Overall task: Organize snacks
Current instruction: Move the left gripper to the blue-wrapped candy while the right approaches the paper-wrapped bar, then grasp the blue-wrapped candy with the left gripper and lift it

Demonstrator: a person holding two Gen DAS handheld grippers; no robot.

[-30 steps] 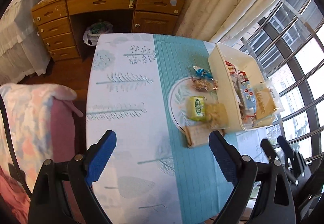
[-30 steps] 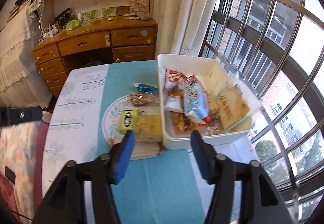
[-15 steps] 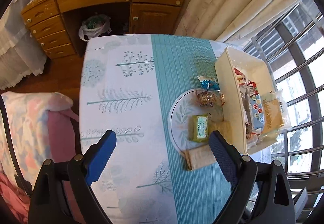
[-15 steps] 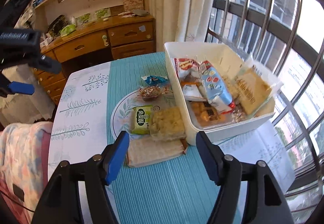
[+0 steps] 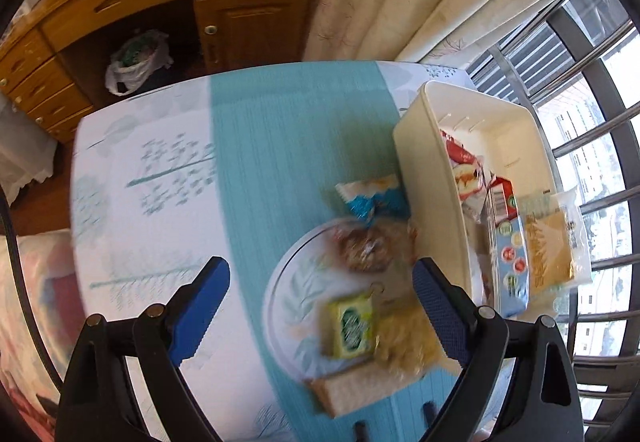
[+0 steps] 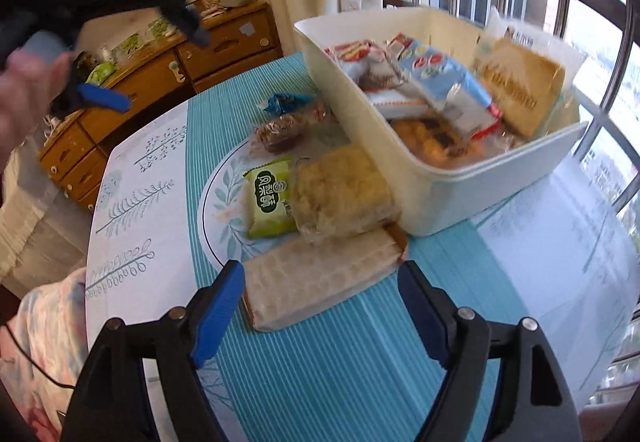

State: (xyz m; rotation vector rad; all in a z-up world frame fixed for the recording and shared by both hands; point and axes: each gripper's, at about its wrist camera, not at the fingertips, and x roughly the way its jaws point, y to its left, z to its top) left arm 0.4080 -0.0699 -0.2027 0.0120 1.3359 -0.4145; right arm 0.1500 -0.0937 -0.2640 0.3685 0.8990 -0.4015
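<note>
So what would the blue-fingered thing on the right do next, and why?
Probably ease the right hand-held gripper forward and down so its open jaws straddle the long pale wafer pack, then close. That pack lies nearest on the table, directly between the fingers, still outside the white bin where other snacks already sit.

On the tablecloth stands one white bin; beside it lie five loose snack packets: one blue packet, one clear packet of brown rounds, one green packet, one pale yellow crumbly block and one long wrapped wafer slab. Inside the bin at least five packets show, though the pile hides any exact count; two grippers are in view, the left gripper and the right gripper, each with two blue pads.
</note>
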